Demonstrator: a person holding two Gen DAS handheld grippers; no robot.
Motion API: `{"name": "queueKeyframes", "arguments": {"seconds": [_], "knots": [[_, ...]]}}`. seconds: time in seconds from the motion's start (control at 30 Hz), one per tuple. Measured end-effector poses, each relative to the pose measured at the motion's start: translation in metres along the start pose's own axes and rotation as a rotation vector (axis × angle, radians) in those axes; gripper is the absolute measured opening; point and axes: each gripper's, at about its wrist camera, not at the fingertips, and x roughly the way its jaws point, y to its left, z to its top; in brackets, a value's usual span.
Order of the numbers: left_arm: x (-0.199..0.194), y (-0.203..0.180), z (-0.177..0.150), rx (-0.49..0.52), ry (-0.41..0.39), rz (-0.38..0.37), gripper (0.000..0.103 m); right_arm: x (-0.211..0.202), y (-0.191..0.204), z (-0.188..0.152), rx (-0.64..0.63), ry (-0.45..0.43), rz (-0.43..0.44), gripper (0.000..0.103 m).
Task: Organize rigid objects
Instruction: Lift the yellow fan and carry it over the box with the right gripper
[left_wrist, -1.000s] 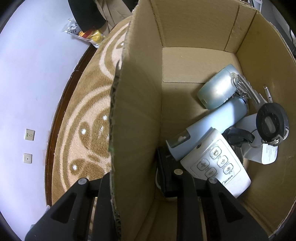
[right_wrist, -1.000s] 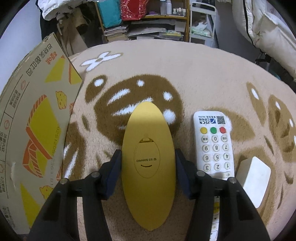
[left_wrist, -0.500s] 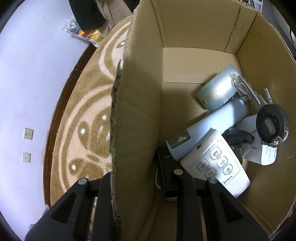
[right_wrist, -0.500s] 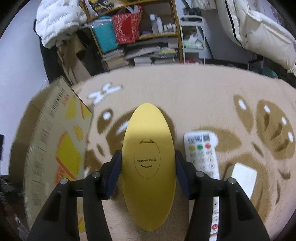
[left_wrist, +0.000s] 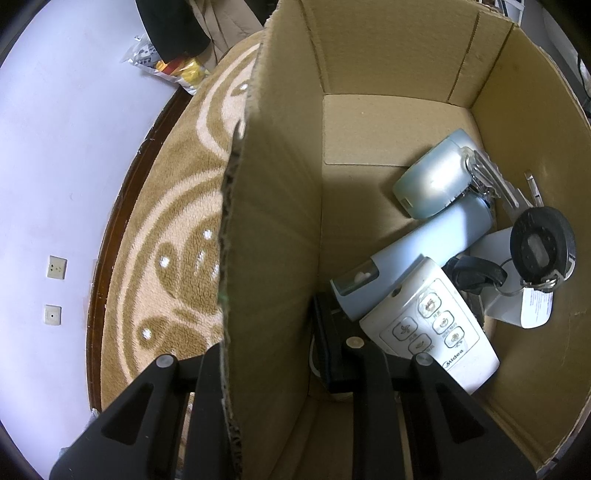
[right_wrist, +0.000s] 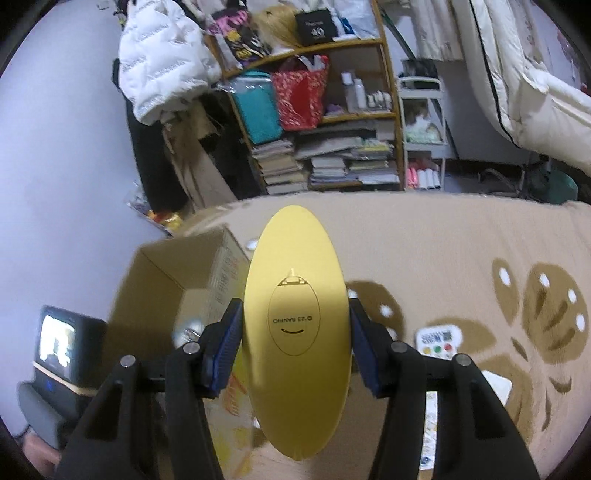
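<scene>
In the left wrist view my left gripper is shut on the side wall of the cardboard box, one finger outside and one inside. The box holds a white Midea remote, a pale blue bottle, a pale blue case, keys and a black round tag. In the right wrist view my right gripper is shut on a yellow oval object, held in the air above the carpet, to the right of the open box.
A white remote with coloured buttons and a white block lie on the patterned carpet at lower right. A small device with a lit screen stands left of the box. Crowded shelves stand behind.
My right gripper has lifted the yellow oval object off the carpet and risen, so the box's open top now shows at its left. The left gripper has stayed on the box wall.
</scene>
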Motion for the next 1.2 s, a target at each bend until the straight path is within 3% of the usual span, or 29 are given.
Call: {"name": "queueKeyframes", "arguments": {"seconds": [0.5, 0.9, 1.2], "knots": [[0.001, 0.004, 0.003, 0.004, -0.002, -0.001, 0.020, 0.014, 0.077, 0.027, -0.117, -0.010, 0.102, 0.059], [0.006, 0.009, 0.002, -0.005, 0.003, -0.011, 0.019, 0.045, 0.068, 0.005, -0.054, 0.098, 0.171, 0.059], [0.008, 0.012, 0.003, -0.009, 0.005, -0.016, 0.019, 0.041, 0.066, 0.006, -0.043, 0.095, 0.188, 0.059]]}}
